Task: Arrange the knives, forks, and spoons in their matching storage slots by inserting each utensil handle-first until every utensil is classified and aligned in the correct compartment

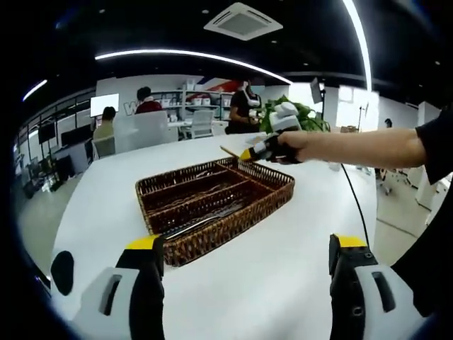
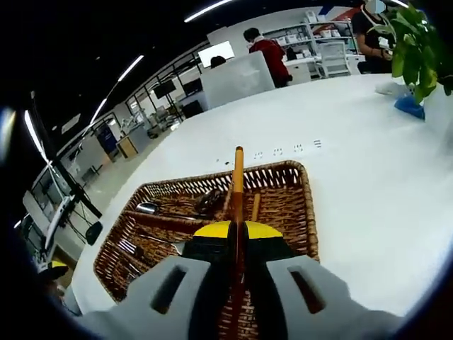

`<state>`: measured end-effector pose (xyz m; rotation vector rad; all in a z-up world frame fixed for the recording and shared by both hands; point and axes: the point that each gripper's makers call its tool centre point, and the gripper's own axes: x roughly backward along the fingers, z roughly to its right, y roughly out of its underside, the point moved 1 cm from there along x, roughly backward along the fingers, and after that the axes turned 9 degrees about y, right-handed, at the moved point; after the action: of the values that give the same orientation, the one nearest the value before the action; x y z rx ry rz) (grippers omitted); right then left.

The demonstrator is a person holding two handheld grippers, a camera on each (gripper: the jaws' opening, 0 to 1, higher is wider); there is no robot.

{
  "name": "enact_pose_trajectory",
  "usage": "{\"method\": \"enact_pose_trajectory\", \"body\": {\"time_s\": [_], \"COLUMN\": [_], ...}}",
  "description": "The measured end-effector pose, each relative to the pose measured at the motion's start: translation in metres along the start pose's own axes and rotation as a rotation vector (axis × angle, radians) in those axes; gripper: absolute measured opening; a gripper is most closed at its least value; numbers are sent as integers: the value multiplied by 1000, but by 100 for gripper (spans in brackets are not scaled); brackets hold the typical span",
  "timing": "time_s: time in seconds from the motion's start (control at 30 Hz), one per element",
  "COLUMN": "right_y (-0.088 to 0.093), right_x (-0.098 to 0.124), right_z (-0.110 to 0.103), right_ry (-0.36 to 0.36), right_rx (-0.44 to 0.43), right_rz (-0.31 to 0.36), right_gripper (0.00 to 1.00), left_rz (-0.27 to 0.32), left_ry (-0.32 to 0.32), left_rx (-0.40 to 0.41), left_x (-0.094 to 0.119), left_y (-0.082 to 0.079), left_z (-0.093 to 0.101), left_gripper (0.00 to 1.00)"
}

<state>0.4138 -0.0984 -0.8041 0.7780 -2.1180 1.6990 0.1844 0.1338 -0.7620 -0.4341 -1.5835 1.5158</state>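
— Status of the two tools?

— Left tool (image 1: 244, 265): jaws standing apart at the bottom of the left gripper view, nothing between them. Right tool (image 2: 237, 234): jaws closed on a wooden-handled utensil (image 2: 238, 185), its handle pointing up the frame over the basket.

— And the basket?

— The wicker basket (image 1: 272, 200) sits on the white table (image 1: 283, 269), centre of frame, divided into long slots. Utensils (image 2: 152, 210) lie in the left slots; their types are not clearly legible.
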Motion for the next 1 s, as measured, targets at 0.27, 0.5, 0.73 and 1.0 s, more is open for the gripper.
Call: {"method": "enact_pose_trajectory", "body": {"time_s": [0.27,0.5,0.73,1.0], "right_y": [21,32,39,34], "right_x": [-6,-15,-23,-24], "right_z": [6,15,18,16], "right_ry": [59,144,173,177], "right_rx": [100,143,180,256], "right_rz": [-33,-79,-124,-119], "right_gripper": [4,5,5,6], "left_rz": [-8,-15,-25,-39], "left_ry": [18,40,50,54], "left_rx": [-2,-29,-43,-38], "left_x": [-5,-5,-6,-7], "left_y": [2,1,0,4], "left_z": [5,15,18,17], "left_gripper": [99,99,99,99]}}
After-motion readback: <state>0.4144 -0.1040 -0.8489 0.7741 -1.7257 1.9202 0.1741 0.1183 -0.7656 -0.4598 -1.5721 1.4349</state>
